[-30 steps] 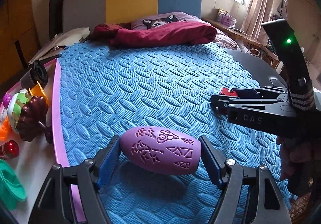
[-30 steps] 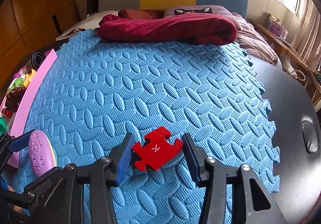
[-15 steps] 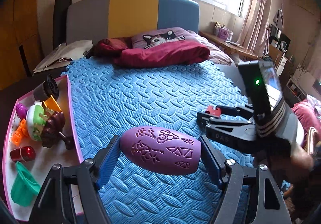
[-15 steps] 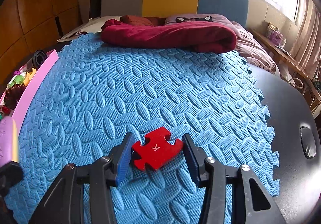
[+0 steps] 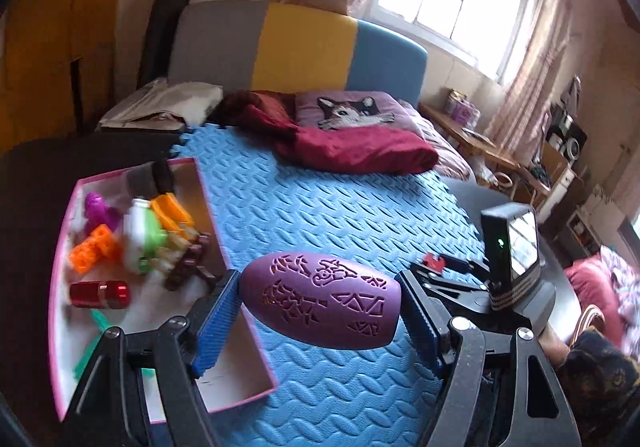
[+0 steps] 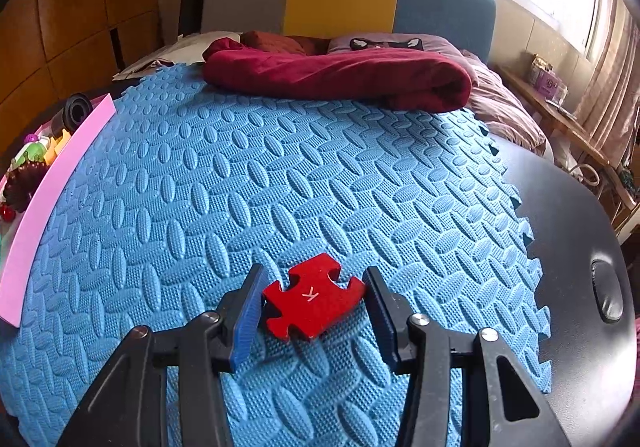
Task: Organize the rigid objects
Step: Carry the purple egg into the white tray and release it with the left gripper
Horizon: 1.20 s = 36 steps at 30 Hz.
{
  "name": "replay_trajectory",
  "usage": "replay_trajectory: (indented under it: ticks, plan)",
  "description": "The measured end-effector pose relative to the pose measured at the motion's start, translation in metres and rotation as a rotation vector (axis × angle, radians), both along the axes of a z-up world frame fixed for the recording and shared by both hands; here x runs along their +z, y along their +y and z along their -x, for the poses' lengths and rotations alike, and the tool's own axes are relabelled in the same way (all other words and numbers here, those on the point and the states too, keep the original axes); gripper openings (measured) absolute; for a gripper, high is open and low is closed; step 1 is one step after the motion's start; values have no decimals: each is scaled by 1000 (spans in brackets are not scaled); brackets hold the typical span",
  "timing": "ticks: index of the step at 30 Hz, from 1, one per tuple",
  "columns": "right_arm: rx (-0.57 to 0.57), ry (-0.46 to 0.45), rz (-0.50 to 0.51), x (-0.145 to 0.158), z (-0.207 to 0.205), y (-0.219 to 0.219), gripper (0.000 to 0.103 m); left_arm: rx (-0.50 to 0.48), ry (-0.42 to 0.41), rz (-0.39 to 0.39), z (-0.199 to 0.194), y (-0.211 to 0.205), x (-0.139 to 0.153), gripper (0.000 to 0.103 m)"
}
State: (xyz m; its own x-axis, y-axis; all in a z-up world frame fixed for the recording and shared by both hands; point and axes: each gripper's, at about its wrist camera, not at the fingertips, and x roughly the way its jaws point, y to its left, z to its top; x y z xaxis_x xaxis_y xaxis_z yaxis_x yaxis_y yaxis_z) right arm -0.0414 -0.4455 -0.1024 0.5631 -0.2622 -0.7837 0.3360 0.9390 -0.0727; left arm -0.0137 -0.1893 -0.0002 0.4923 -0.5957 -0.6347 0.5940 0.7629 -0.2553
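My left gripper (image 5: 320,311) is shut on a purple egg-shaped shell with cut-out patterns (image 5: 324,307) and holds it well above the blue foam mat (image 5: 320,207), beside the right wall of the pink-rimmed tray (image 5: 60,259). My right gripper (image 6: 314,307) is shut on a red puzzle piece marked K (image 6: 314,301), held low over the mat (image 6: 280,167). The right gripper also shows in the left wrist view (image 5: 436,263), low at the right, with the red piece (image 5: 433,262) at its tips.
The tray holds several toys: a red cylinder (image 5: 100,294), an orange block (image 5: 94,249), a purple figure (image 5: 98,210), a green-and-white toy (image 5: 142,235), a dark roll (image 5: 150,177). A maroon blanket (image 6: 340,77) lies at the mat's far end. A black table (image 6: 580,247) borders the mat at right.
My left gripper has risen and drawn back with the purple shell, so the tray is now in fuller view below it. The right gripper stays nearly still, holding the red piece.
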Motion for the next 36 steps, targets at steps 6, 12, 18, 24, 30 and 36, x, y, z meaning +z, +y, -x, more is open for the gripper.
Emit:
replay_trajectory:
  ticks: [6, 12, 18, 24, 30, 36]
  plan:
    - [0, 2, -11, 0, 0, -2, 49, 126, 78, 50, -26, 68, -5, 77]
    - [6, 1, -22, 1, -1, -2, 49, 163, 135, 58, -32, 97, -20, 77]
    - [1, 4, -29, 0, -2, -3, 49, 46, 139, 18, -28, 58, -26, 77]
    - [0, 5, -33, 0, -2, -3, 49, 60, 139, -125, -47, 34, -54, 77]
    - [0, 8, -36, 0, -2, -3, 49, 135, 87, -232, -62, 40, -80, 77]
    - [2, 8, -32, 0, -2, -3, 49, 152, 45, -259, -62, 43, -84, 78]
